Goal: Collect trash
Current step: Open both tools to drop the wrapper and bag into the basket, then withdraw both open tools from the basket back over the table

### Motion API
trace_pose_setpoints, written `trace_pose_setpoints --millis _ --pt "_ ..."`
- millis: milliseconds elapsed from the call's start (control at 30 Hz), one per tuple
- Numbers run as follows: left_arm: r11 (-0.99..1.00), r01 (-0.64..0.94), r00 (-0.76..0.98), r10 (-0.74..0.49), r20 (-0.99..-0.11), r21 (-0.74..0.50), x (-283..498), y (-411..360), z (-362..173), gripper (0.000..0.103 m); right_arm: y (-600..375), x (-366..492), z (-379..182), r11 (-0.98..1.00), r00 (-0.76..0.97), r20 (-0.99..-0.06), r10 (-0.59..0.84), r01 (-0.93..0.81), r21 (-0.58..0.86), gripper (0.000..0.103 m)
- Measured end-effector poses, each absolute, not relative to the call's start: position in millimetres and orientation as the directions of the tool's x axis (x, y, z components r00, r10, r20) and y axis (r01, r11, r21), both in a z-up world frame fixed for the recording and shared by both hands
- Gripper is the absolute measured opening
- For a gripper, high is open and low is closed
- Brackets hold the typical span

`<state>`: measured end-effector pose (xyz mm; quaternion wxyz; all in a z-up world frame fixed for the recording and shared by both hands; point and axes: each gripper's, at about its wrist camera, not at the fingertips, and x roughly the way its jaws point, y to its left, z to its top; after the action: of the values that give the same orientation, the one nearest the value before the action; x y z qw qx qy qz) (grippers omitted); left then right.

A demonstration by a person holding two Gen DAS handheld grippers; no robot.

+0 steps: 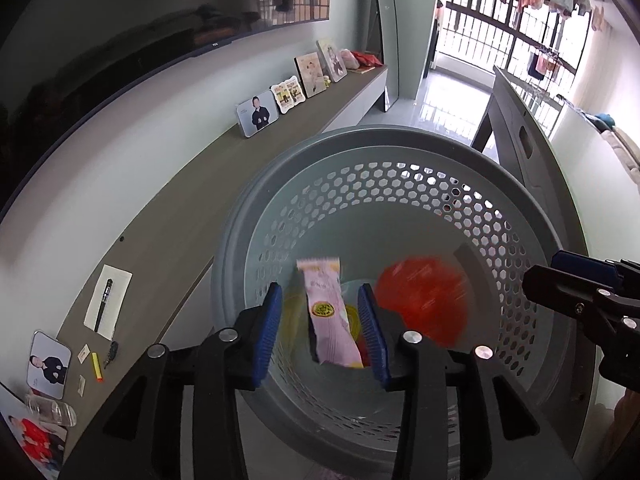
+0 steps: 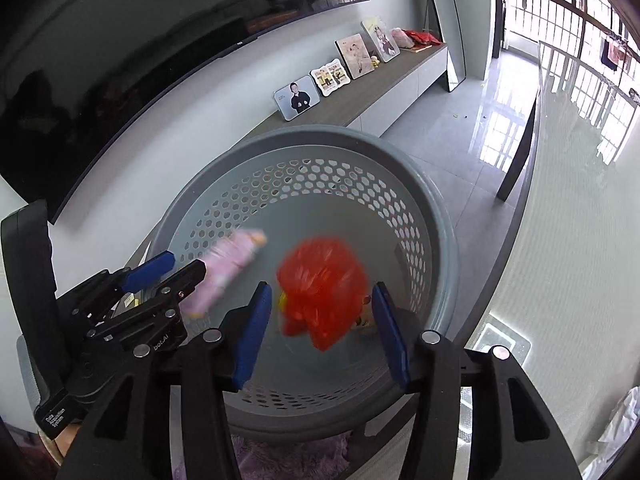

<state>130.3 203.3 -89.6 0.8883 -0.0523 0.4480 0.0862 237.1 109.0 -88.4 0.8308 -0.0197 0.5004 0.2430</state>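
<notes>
A pink snack wrapper (image 1: 326, 316) with a crimped top edge and a round yellow-and-dark emblem hangs upright inside the grey perforated basket (image 1: 400, 148), touching nothing, blurred in the right wrist view. Beside it, to its right in the left wrist view, a crumpled red plastic bag (image 2: 322, 288) is also motion-blurred within the basket. Something yellow shows on the basket's floor beneath them.

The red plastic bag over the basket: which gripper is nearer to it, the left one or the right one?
Right. The red plastic bag is blurred between the open fingers of the right gripper, untouched. The left gripper is beside it, around the pink wrapper.
</notes>
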Motion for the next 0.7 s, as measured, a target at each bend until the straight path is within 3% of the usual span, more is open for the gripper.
trace_pose_setpoints --millis 33,100,700 --pt "0.979 -0.204 0.587 0.110 -0.802 -0.015 129.6 204.0 -89.2 0.055 109.3 236.7 -88.4 0.882 0.383 -0.841 0.382 -0.424 0.208 0.050" --pt "0.978 -0.210 0.593 0.116 -0.797 -0.014 127.1 203.5 -88.2 0.059 108.2 233.4 -88.0 0.882 0.385 -0.840 0.381 -0.424 0.206 0.050" --pt "0.980 -0.196 0.608 0.113 -0.786 -0.012 119.7 200.0 -83.4 0.072 95.7 211.1 -74.5 0.889 0.428 -0.821 0.378 -0.415 0.193 0.051"
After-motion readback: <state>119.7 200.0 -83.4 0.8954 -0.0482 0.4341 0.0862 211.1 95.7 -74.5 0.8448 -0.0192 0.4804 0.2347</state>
